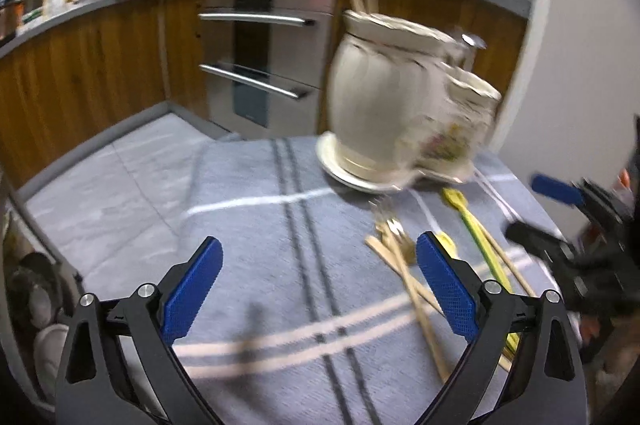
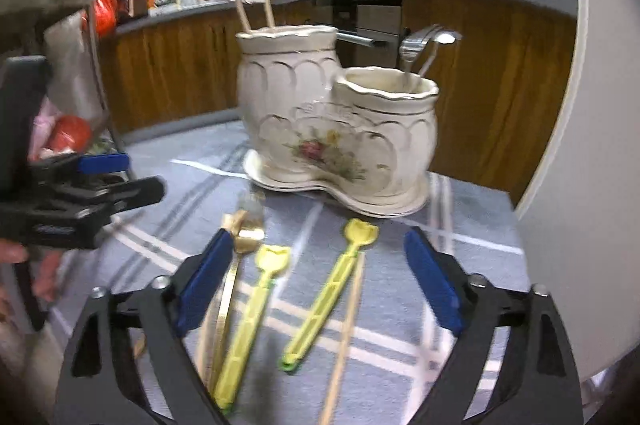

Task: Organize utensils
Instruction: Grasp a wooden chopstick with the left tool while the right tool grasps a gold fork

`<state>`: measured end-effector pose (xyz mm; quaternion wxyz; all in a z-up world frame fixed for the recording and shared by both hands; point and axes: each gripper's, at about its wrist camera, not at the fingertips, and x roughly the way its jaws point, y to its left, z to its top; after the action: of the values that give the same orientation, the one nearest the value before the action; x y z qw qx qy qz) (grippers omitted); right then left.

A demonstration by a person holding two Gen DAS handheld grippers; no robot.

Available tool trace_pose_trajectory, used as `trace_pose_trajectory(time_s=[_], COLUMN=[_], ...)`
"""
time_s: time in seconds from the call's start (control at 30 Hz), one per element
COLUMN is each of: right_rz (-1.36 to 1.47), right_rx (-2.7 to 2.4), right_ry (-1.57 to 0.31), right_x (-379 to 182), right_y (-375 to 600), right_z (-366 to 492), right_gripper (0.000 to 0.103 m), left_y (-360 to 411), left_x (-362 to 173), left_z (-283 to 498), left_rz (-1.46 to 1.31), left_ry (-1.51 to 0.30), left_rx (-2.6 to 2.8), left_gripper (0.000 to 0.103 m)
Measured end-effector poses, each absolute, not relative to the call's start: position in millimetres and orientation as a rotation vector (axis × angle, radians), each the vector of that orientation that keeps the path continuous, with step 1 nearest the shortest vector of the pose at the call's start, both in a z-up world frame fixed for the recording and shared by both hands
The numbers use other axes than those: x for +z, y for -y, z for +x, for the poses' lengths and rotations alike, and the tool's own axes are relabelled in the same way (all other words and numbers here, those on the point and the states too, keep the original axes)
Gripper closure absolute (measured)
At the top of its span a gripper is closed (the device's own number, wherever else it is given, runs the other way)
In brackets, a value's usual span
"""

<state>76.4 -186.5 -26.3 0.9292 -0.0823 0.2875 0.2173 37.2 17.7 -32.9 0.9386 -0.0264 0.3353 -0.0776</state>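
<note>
Right tongs (image 2: 316, 289) gape over loose utensils on the desk (image 2: 472, 265).
Centre on one yellow spoon (image 2: 320, 305) near the ceramic holder (image 2: 340, 129), then pinch; left tongs (image 1: 320, 289) wide, empty.

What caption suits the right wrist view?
Open right gripper hovers over yellow spoons, with a two-pot ceramic utensil holder behind.

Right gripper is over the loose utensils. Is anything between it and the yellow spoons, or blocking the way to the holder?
Nothing visible does. The right gripper is open above two yellow spoons lying flat on the cloth. The stretch of cloth up to the holder is bare. The left gripper is off to the side.
</note>
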Motion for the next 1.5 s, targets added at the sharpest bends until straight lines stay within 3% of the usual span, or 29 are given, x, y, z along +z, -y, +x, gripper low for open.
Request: trace_pose_trajectory(time_s=[0.2,0.33,0.47,0.57,0.63,0.8,0.97,1.0,1.23,1.5], right_rz=[-0.101,-0.114,-0.095,-0.087,-0.091,-0.087,-0.12,-0.132,-0.199,-0.271], right_rx=[0.473,0.463,0.462,0.475,0.482,0.531,0.597,0.605,0.63,0.58], right_ry=[-0.639,-0.645,-0.65,-0.661,-0.663,-0.682,-0.727,-0.734,-0.819,-0.89], right_x=[-29,-32,-31,-31,-32,-31,-38,-39,-47,-53], right_y=[198,199,203,203,201,195,177,172,144,120], right_z=[85,87,89,89,88,84,78,77,75,80], right_gripper=[0.045,0.051,0.053,0.053,0.053,0.053,0.053,0.056,0.08,0.089], left_y=[-5,12,31,38,43,42,35,33,17,13], left_x=[-40,-47,-57,-62,-66,-67,-66,-65,-57,-50], left_z=[38,38,36,37,36,37,40,40,34,28], left_rz=[-0.022,0.006,0.078,0.104,0.128,0.136,0.123,0.116,0.085,0.075], left_ry=[-0.726,-0.778,-0.812,-0.837,-0.851,-0.856,-0.852,-0.85,-0.815,-0.793], left_rx=[-0.209,-0.299,-0.331,-0.341,-0.344,-0.352,-0.345,-0.344,-0.328,-0.35], left_gripper=[0.012,0.031,0.043,0.058,0.075,0.09,0.092,0.097,0.098,0.098])
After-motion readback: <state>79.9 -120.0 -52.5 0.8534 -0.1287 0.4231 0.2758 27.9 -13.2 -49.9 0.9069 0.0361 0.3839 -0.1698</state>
